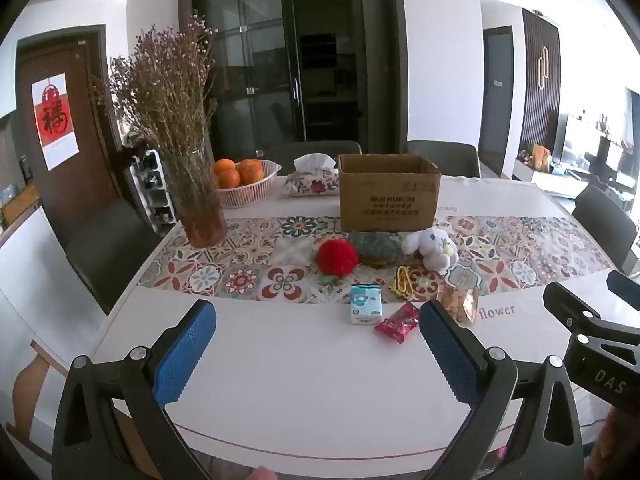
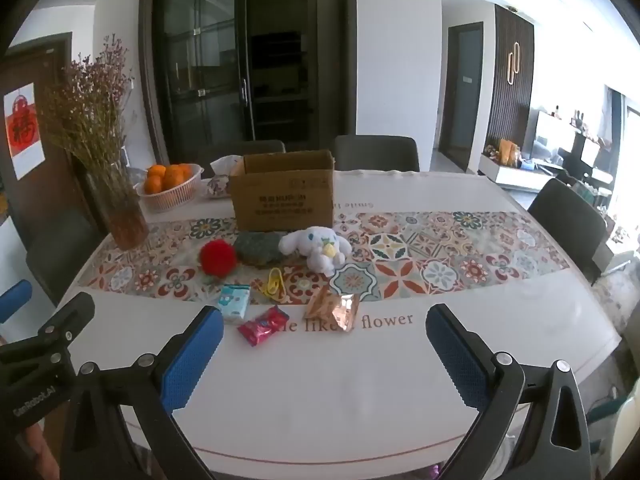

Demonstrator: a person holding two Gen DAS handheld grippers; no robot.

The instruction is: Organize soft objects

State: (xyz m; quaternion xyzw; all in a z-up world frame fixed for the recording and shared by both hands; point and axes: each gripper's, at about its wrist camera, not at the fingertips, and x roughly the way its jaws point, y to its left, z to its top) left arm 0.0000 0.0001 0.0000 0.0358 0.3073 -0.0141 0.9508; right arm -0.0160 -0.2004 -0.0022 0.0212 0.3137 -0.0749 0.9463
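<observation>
Here, two hand-held grippers hang over the near edge of a white bench point(image 1: 304, 380) laid with a patterned runner, both tilted downward and both with nothing between their blue pads. The left gripper point(image 1: 316, 320) stands with its jaws spread wide; the right gripper point(image 2: 324, 324) is likewise fully spread, and its black body shows at the right margin of the left wrist view.

Far ahead and to the left of the left gripper stands a glass vase of dried flowers point(image 1: 200, 216), with a basket of oranges point(image 1: 244, 184) and a tissue box point(image 1: 312, 180) beyond it. Ahead of that gripper, a red pompom point(image 1: 337, 257) lies on the runner, touching a grey-green cloth point(image 1: 374, 245) to its right. Behind them sits an open cardboard box point(image 1: 388, 194). A white plush rabbit point(image 2: 316, 249) lies just right of the cloth, in front of the box's right corner.

Nearer the grippers lie the small items: a pale blue tissue pack point(image 2: 235, 303) just ahead of the right gripper's left finger, a yellow clip point(image 2: 273, 285) beyond it, a red snack wrapper point(image 2: 262, 325) between the right gripper's fingers in that view, and a copper foil packet point(image 2: 334, 309) to its right. All rest apart from both grippers.
</observation>
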